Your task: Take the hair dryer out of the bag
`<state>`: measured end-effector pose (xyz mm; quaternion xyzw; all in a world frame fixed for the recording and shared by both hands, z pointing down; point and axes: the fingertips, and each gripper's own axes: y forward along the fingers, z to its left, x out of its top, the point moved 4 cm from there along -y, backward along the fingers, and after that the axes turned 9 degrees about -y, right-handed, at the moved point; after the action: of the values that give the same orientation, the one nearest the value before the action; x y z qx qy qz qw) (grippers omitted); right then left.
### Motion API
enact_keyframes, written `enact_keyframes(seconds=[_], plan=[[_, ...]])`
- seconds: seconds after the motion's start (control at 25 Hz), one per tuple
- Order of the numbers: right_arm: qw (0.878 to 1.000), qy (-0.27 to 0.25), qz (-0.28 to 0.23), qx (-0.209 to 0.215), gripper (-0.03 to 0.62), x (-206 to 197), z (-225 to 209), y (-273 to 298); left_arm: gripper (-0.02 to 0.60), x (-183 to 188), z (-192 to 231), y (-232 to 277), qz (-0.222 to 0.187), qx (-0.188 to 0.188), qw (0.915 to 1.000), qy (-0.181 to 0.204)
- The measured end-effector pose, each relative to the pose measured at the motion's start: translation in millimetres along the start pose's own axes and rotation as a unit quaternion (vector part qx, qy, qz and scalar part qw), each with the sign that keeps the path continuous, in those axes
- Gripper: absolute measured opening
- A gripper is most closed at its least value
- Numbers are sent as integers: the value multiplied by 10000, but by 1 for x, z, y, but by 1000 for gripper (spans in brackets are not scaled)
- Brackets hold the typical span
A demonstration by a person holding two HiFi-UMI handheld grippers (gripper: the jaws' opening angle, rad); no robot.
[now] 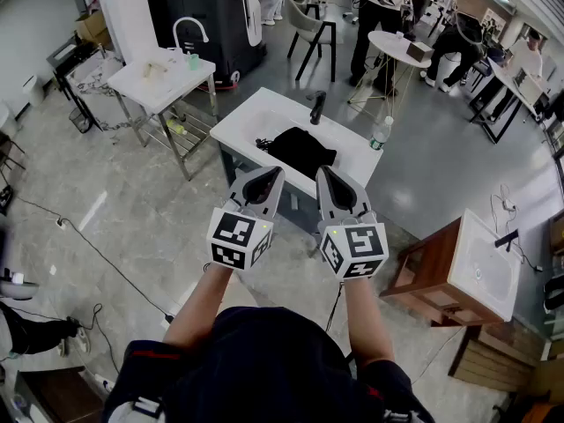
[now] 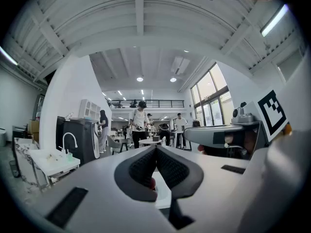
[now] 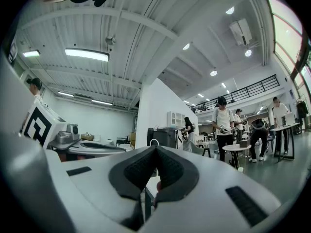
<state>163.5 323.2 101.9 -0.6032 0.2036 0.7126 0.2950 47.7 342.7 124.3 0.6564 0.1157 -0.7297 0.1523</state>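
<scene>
Both left gripper [image 1: 276, 174] and right gripper [image 1: 322, 172] point level, closed.

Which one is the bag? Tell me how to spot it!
Look for the white rectangular table straight ahead. Near its middle lies a soft black cloth bag. It is wide, flat and crumpled, unlike the thin black upright post behind it and the clear plastic bottle at the table's right edge.
</scene>
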Motion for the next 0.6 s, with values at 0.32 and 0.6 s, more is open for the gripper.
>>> enact_keyframes(seconds=[0.32, 0.6], plan=[[9997, 223, 30, -28, 34, -8, 0, 6, 12, -2, 7, 3, 55, -6, 10000, -8], [9993, 359, 98, -8, 34, -16, -5, -2, 12, -10, -2, 3, 116, -6, 9999, -12]])
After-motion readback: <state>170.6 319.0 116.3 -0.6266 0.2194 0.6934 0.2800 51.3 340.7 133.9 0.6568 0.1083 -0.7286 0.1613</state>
